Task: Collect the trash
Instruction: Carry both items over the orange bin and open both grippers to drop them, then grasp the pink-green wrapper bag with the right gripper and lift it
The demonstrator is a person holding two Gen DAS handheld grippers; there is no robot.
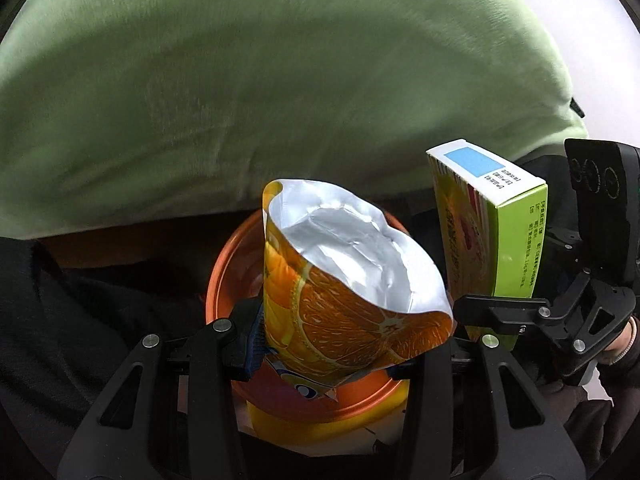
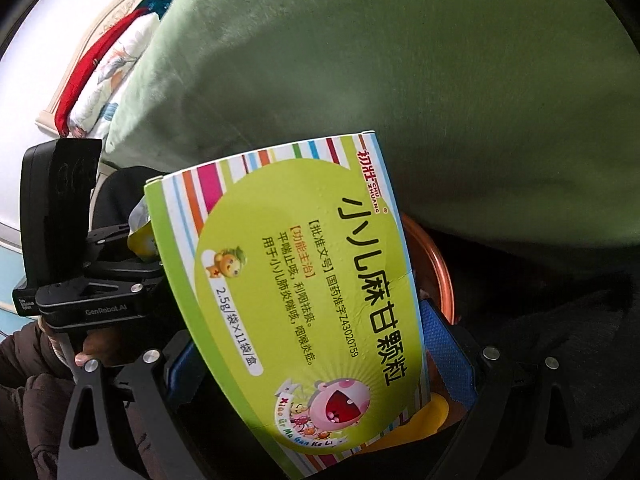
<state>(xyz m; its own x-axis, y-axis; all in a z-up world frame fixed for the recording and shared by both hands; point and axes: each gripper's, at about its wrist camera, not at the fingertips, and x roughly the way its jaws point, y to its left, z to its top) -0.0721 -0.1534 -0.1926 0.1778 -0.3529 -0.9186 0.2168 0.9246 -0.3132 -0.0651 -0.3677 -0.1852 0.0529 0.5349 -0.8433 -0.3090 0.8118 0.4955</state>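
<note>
The left gripper [image 1: 340,340] pinches an orange-printed foil pouch [image 1: 344,280] above the round orange bin's rim [image 1: 224,264]; the right gripper [image 2: 320,360] clamps a green cardboard medicine box [image 2: 296,292] beside it. Next, I'd judge, both must release over the opening.

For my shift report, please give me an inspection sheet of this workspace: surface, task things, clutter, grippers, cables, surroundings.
Surface: nothing seen; the views are filled by held items.
Job's things: orange-print foil pouch, torn open; green medicine box; orange-rimmed bin beneath both.
Clutter: nothing seen.
Grippers: left hand-held gripper shut on the pouch; right hand-held gripper shut on the box.
Cables: nothing seen.
Surroundings: green blanket behind; patterned pillow; white wall.
</note>
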